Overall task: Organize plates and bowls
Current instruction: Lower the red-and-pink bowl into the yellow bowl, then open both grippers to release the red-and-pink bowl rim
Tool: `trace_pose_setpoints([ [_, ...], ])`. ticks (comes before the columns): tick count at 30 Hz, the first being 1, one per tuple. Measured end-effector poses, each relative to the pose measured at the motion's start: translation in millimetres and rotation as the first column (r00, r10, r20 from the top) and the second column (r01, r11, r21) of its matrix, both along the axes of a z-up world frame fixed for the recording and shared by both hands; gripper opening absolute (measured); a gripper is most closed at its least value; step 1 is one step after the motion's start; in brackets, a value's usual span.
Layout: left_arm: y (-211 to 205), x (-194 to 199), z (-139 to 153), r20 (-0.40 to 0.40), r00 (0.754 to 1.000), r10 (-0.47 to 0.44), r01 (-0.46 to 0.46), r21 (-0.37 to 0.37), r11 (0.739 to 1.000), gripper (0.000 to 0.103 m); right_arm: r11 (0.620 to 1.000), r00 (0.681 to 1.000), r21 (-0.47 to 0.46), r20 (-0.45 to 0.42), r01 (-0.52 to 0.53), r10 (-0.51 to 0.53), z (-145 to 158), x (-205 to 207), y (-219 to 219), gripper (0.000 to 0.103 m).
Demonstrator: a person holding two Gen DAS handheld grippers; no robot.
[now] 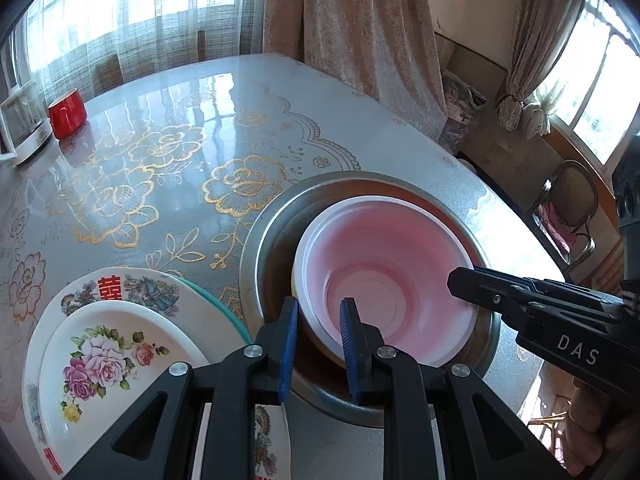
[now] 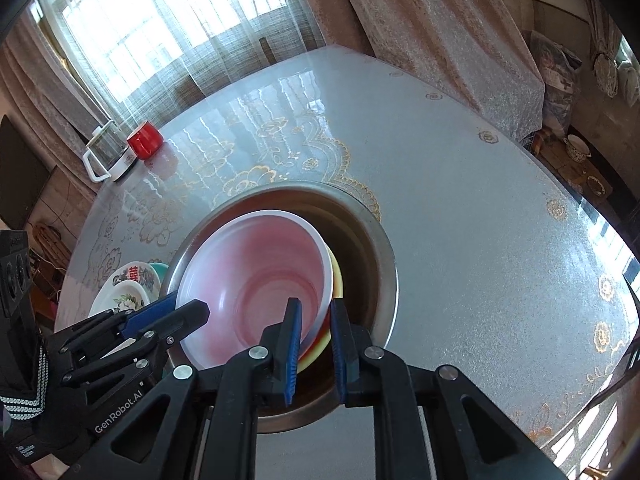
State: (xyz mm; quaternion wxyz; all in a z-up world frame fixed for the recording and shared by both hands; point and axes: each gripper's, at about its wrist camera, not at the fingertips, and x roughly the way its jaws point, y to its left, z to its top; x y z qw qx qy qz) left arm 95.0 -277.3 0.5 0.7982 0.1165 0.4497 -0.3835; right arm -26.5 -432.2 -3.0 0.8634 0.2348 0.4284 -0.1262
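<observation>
A pink-white plastic bowl [image 1: 384, 276] sits tilted inside a large steel basin [image 1: 264, 240], on top of a yellow bowl [image 2: 338, 280]. My left gripper [image 1: 319, 344] straddles the pink bowl's near rim, one finger inside and one outside, with a gap showing. My right gripper [image 2: 316, 344] straddles the opposite rim of the pink bowl [image 2: 256, 276] and the yellow bowl's edge the same way. It also shows in the left wrist view [image 1: 460, 284]. A stack of floral plates [image 1: 100, 356] lies left of the basin [image 2: 384, 256].
A red cup [image 1: 68, 114] and a glass jug with white handle [image 1: 22, 128] stand at the table's far left. The glossy flowered tablecloth [image 1: 180, 140] covers the table. A chair [image 1: 572, 204] stands beyond the right edge.
</observation>
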Motion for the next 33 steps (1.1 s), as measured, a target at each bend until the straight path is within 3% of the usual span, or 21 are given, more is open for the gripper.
trace_pose_setpoints([
  [12,-4,-4,-3,0.020,1.000,-0.008,0.008,0.001,1.000,0.021,0.998,1.000,-0.071,-0.012,0.001,-0.002,-1,2,4,0.011],
  [27,3,-8,-7,0.027,1.000,-0.005,0.005,-0.018,1.000,0.021,1.000,1.000,-0.018,0.004,0.020,-0.020,-3,-3,1,0.013],
  [33,-2,-16,-4,0.057,0.998,-0.013,0.013,-0.008,1.000,0.021,0.999,0.999,-0.044,0.017,0.032,-0.032,-3,-4,1,0.012],
])
